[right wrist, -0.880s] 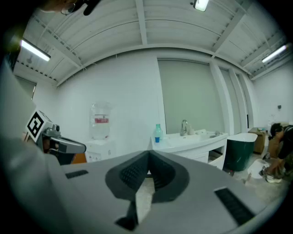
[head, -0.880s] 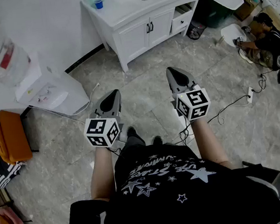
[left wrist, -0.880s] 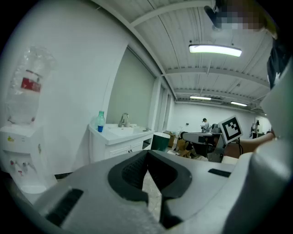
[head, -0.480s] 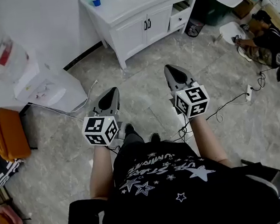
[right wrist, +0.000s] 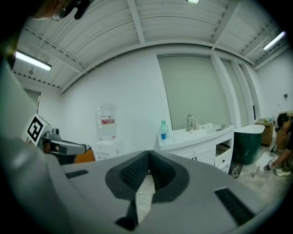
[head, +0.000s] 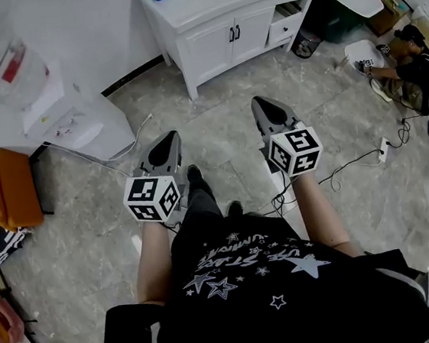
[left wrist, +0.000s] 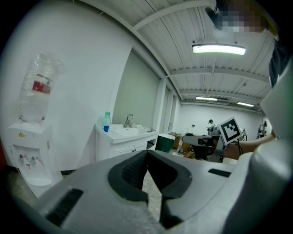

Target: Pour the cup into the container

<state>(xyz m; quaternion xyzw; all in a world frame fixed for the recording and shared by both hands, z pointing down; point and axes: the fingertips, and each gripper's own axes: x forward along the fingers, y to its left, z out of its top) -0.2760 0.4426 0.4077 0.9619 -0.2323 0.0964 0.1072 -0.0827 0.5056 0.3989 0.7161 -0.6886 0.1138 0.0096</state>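
Hovering over open floor (head: 217, 128), left tongs (head: 171, 138) and right tongs (head: 261, 107) clenched empty, vanity (head: 212, 46) ahead, water dispenser (head: 79, 128) left.

Left claw (head: 168, 141), right claw (head: 262, 107), grey floor (head: 218, 132), white vanity (head: 213, 40)

I stand in a bare workroom or lab, not a home. A grey stone-tiled floor (head: 218, 132) runs wide. A white sink cabinet (head: 220, 20) stands at twelve o'clock and a water dispenser (head: 66, 122) at ten. A power strip (head: 384, 144) trails cables at three. A person (head: 414, 67) sits low on the floor at two. Strip lights (left wrist: 219, 49) hang from a panelled ceiling.
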